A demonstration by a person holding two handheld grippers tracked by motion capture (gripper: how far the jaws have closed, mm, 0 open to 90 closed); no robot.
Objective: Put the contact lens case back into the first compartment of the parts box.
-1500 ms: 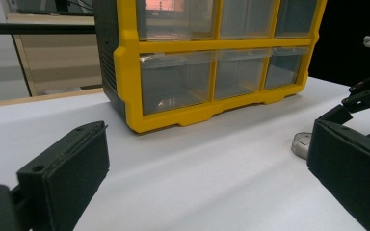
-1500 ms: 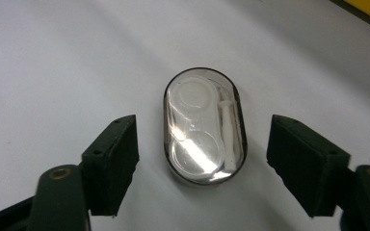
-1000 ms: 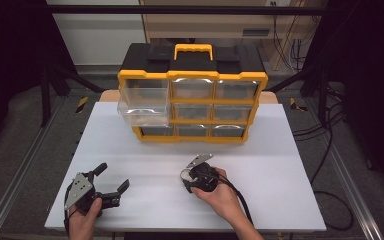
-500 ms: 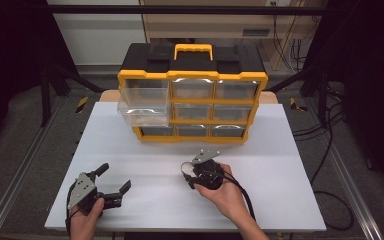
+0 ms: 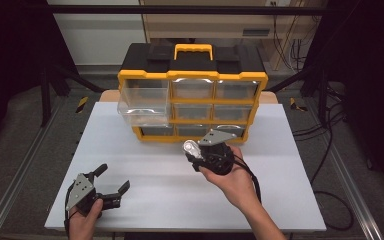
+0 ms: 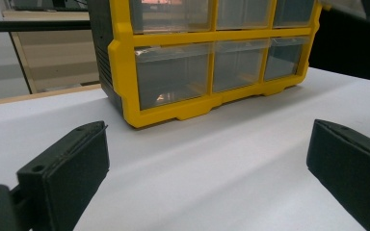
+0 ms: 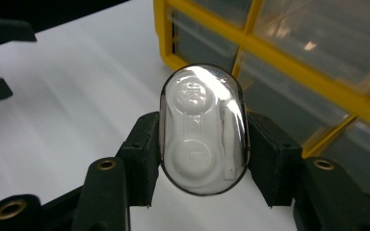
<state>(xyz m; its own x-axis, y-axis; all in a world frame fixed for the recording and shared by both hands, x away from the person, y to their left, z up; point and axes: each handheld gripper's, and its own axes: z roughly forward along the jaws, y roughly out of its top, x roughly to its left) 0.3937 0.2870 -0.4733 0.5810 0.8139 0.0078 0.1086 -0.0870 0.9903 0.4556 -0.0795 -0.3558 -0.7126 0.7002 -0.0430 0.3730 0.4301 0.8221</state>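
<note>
The counter (image 5: 145,150) is a white surface carrying one large item: a yellow-and-black drawer cabinet (image 5: 192,75) with clear drawers, standing at the far side. Its upper-left drawer (image 5: 143,102) is pulled out toward the person; the other drawers sit flush.

The right tongs (image 5: 195,150) are raised just in front of the cabinet's lower row, well right of the open drawer. The right gripper view shows its jaws clamped on a small clear oval case (image 7: 203,129), one jaw on each long side, with the case standing upright above them.

The left tongs (image 5: 114,181) rest low at the near-left of the counter, jaws spread wide with nothing between them.

Step in hand, as judged: carrying the case toward stowage. The next move likely calls for shifting the right tongs left and up over the open drawer, then releasing the case inside its walls.
</note>
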